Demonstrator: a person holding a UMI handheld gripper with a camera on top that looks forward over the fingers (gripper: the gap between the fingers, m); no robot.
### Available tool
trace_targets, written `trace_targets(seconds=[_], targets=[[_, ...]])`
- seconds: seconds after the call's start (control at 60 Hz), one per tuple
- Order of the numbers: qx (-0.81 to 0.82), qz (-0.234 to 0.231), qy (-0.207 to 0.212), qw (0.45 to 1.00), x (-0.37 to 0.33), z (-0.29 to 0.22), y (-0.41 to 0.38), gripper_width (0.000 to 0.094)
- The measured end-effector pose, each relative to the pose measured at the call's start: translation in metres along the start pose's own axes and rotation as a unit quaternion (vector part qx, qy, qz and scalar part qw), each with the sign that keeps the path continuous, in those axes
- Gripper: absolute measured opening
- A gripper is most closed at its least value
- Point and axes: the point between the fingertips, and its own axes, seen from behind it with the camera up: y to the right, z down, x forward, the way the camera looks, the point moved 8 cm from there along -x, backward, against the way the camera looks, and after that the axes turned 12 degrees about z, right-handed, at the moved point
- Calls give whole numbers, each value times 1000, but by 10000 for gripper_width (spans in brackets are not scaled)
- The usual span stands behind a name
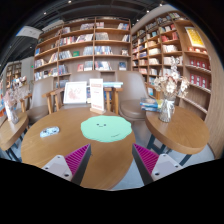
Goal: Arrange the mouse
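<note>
Two fingers of my gripper (111, 160) sit low in view, spread wide apart with nothing between them — pink pads (77, 156) face inward, empty.

Just ahead of the fingers is a round wooden worktop (70, 142). A light green mat (106, 128) lies on it, roughly centred ahead of the gap between the fingers, flat, nothing on top of it that I can make out.

The mouse (49, 131) — a small dark-and-white thing, I read it as the mouse but it's too small to be sure — lies on the worktop left of the mat, apart from it, well clear of the left finger.

At the far edge of the worktop stands a white sign (76, 93), upright, with another upright card (97, 95) just beside it on the right. Wooden chairs (113, 99) sit behind those.

A second round worktop (180, 130) is off to the right, carrying a vase with pale flowers (168, 98). Bookshelves (90, 50) full of books line the back wall and run down the right side.
</note>
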Motion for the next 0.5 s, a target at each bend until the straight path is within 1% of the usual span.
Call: trace_targets(seconds=[0.233, 0.5], targets=[[-12, -11, -7, 1000, -1, 6, -25, 851], [-39, -38, -12, 998, -20, 12, -105, 851]])
